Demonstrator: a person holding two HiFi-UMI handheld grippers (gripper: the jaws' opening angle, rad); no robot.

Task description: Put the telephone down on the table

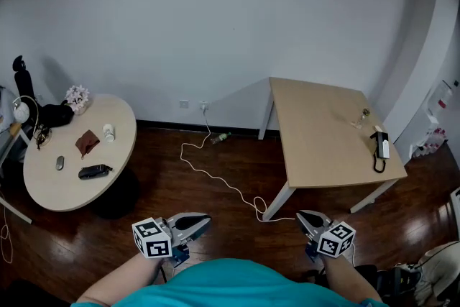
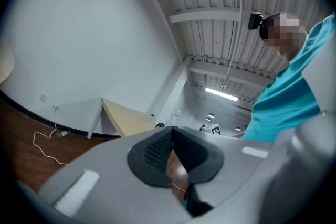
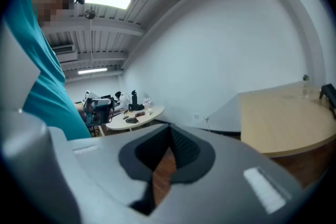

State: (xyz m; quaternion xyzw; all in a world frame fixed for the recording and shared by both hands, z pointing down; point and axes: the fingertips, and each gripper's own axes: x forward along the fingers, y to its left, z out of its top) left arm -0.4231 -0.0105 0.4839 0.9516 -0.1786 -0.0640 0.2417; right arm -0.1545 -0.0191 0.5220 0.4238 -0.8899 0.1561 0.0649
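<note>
Both hands sit low by the torso, forearms cut off at the bottom edge. Left gripper and right gripper point forward over the floor, jaws closed on nothing. Telephone lies on the rectangular surface near its right edge, well apart from both grippers; its details are too small to make out.

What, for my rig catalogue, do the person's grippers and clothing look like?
The left gripper and right gripper have grey shells and ribbed black pads. Each carries a white cube with black square markers. The person wears a teal top.
</note>
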